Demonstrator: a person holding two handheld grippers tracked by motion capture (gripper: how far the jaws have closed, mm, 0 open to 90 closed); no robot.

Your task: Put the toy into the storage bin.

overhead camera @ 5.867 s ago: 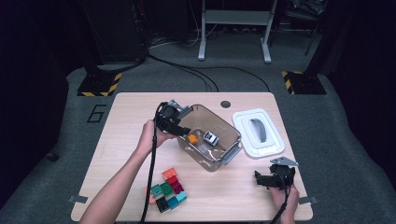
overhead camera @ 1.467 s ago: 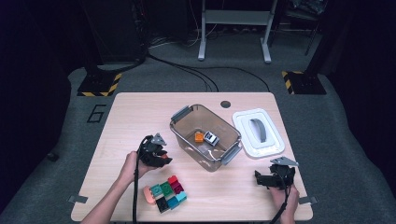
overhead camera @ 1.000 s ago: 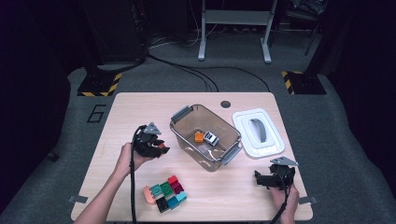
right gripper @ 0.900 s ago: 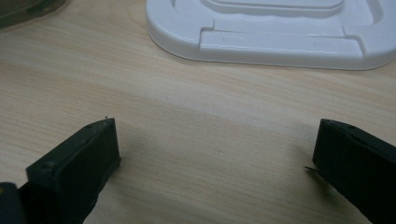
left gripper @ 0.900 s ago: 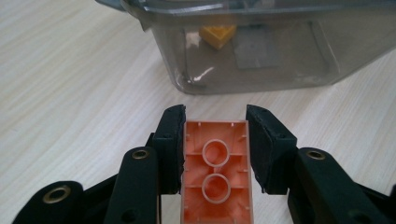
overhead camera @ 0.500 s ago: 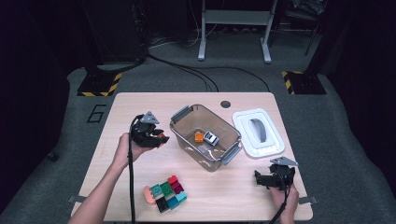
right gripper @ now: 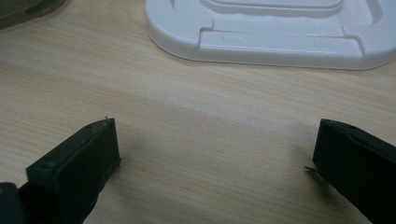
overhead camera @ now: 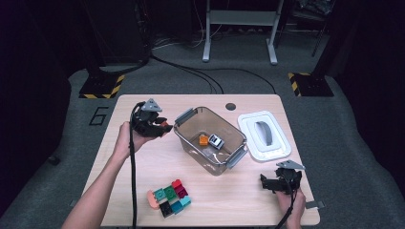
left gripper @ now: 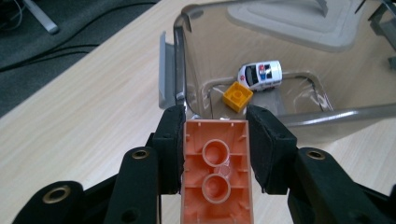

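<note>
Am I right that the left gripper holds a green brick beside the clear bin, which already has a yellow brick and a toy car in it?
Not quite: the brick in the left gripper is salmon-orange, not green, as the left gripper view shows. The clear bin does hold a yellow brick and a toy car.

Glossy peach plastic brick (left gripper: 217,165), clear smooth plastic bin (overhead camera: 193,139), matt pale wood-grain table (overhead camera: 143,164), white plastic lid (right gripper: 261,32)

We see our right gripper (right gripper: 212,158) with its jaws spread wide over the bare wooden table (right gripper: 201,102), and a white lid (right gripper: 271,35) lying flat on it just beyond them.
</note>
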